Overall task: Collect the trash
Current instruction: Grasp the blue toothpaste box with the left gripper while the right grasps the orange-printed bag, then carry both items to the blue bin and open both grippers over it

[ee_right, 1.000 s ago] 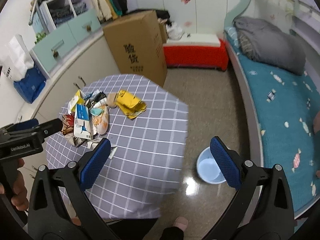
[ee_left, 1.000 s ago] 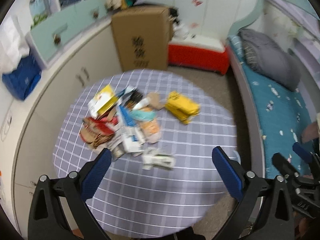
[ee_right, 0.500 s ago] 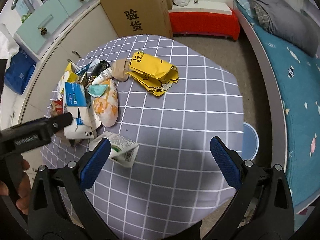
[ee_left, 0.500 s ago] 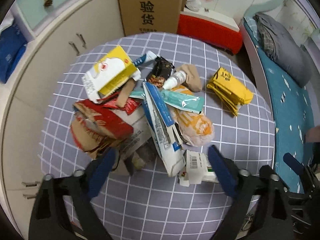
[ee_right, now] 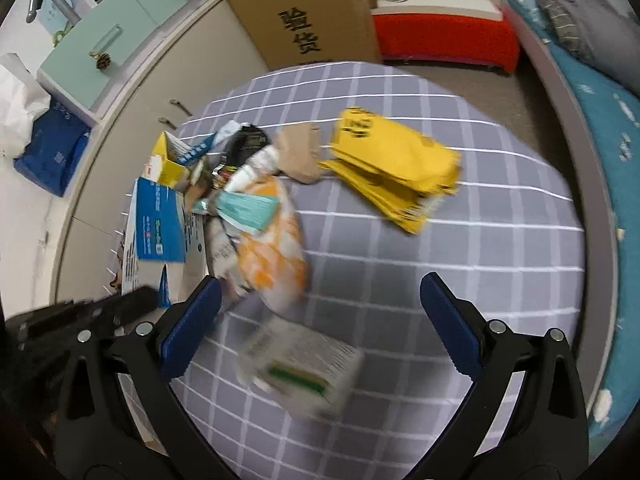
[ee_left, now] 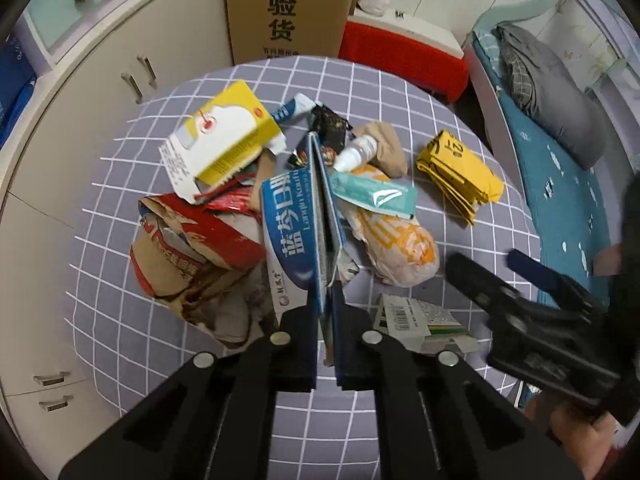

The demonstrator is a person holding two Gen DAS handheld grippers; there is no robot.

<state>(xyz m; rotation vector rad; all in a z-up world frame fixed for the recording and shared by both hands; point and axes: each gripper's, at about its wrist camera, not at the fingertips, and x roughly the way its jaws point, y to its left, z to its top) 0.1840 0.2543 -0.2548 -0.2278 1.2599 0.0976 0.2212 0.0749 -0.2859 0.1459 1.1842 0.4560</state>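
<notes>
And the left gripper [ee_left: 326, 292] is down on the heap, its jaws having just closed tight on the near edge of the blue-and-white carton [ee_left: 298, 228], a flattened box with white lettering, standing on edge in the middle of the trash pile [ee_left: 280, 208] on the tabletop [ee_left: 400, 92], which wears a grey cloth with white checks.

Around that carton: a crumpled red-and-brown paper bag [ee_left: 188, 256] touches its left side, a yellow-and-white box [ee_left: 224, 140] with a torn flap lies beyond the bag, and a teal sachet [ee_left: 376, 196] rests on an orange-and-white wrapper [ee_left: 396, 248] just to the carton's right. A small white bottle [ee_left: 356, 154] and a tan paper wad [ee_left: 388, 148] sit behind it. The folded yellow bag [ee_right: 396, 164] lies well apart, further right.

Over to the right gripper [ee_right: 320, 312]: jaws spread wide, nothing gripped, hanging over a white-and-green box [ee_right: 300, 364], blurred here, that lies near the carton's front corner, apart from the heap.
</notes>
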